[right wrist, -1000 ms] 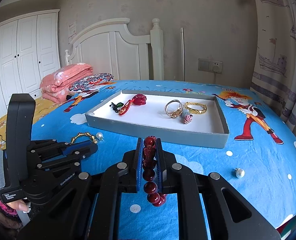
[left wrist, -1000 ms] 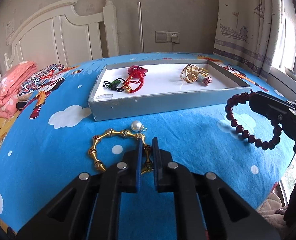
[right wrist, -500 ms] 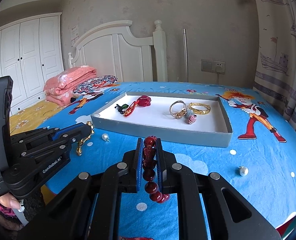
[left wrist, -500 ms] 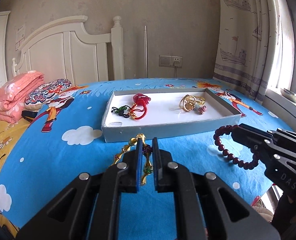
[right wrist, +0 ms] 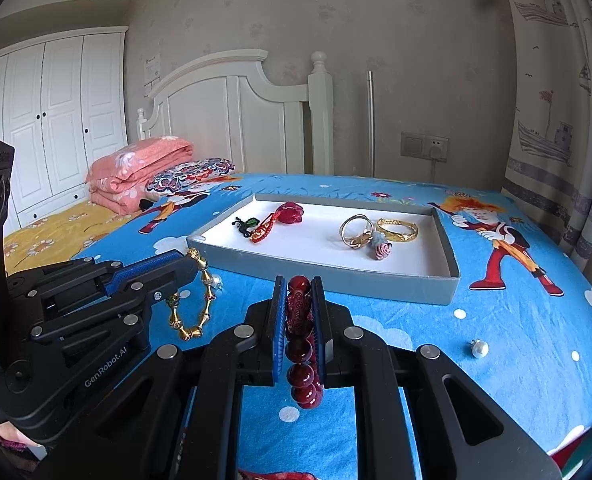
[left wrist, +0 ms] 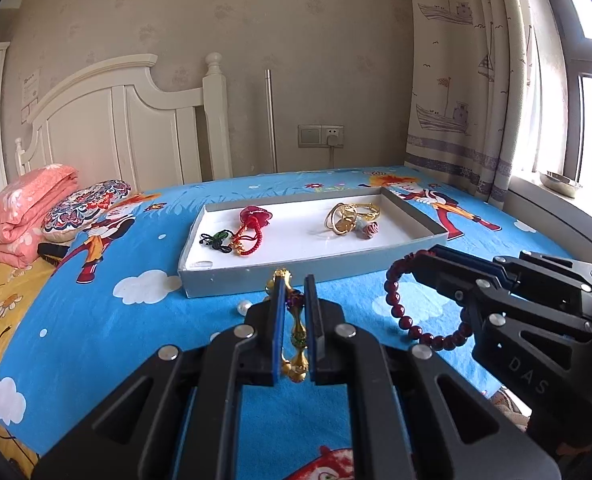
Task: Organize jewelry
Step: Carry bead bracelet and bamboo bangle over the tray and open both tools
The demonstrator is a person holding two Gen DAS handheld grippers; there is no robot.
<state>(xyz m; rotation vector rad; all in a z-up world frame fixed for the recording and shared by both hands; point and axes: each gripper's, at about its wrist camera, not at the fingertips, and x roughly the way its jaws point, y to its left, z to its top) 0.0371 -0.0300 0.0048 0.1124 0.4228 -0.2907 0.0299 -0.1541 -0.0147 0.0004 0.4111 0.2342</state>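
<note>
Lifted off bedspread (left wrist: 96,320): gold bracelet (left wrist: 297,332) clamped in left claw (left wrist: 294,304), tilted downward.

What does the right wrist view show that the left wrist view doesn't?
Only the right wrist view shows the white wardrobe and a loose pearl on the sheet to the right. Only the left wrist view shows the window sill with a metal bowl. Both show the tray, the gold bracelet and the red bead bracelet.
</note>
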